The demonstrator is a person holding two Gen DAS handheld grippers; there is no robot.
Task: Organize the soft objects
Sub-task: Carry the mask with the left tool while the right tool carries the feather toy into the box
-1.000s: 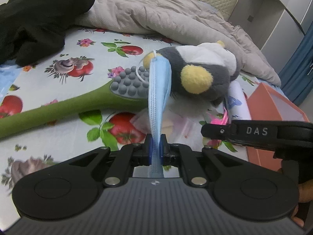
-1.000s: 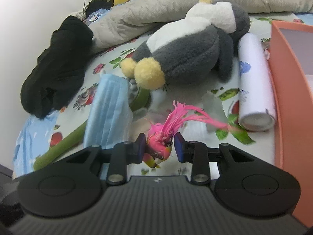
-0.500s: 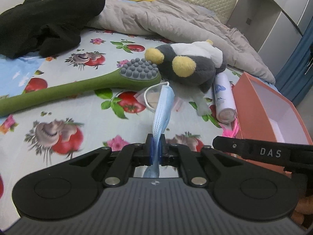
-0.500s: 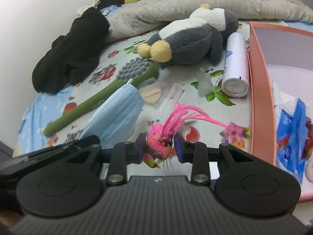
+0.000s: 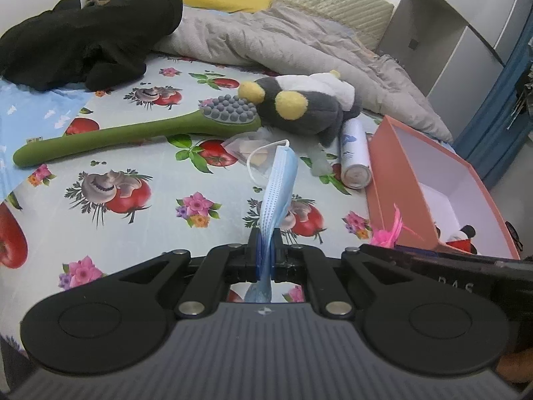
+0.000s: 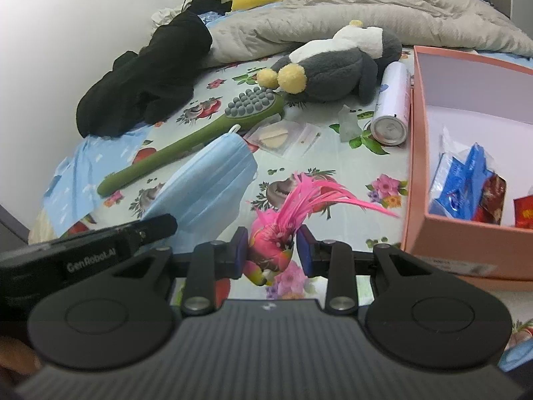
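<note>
My left gripper (image 5: pixel 265 255) is shut on a blue face mask (image 5: pixel 278 186) and holds it above the flowered bed sheet; the mask also shows in the right wrist view (image 6: pixel 206 186). My right gripper (image 6: pixel 271 255) is shut on a pink feathered toy bird (image 6: pixel 276 236), whose feathers show in the left wrist view (image 5: pixel 388 233). A grey and white plush penguin (image 5: pixel 306 106) lies further back on the bed (image 6: pixel 333 66). A salmon box (image 5: pixel 429 180) stands open on the right and holds several packets (image 6: pixel 466 180).
A green massage brush (image 5: pixel 133 133), a white spray can (image 5: pixel 354 153), a clear packet with pads (image 6: pixel 283 133), a black garment (image 5: pixel 86 36) and a grey quilt (image 5: pixel 283 43) lie on the bed. A wall runs along the left in the right wrist view.
Both grippers have pulled back and up from the penguin, carrying the mask and the pink bird. The box and its contents have come into view on the right.
</note>
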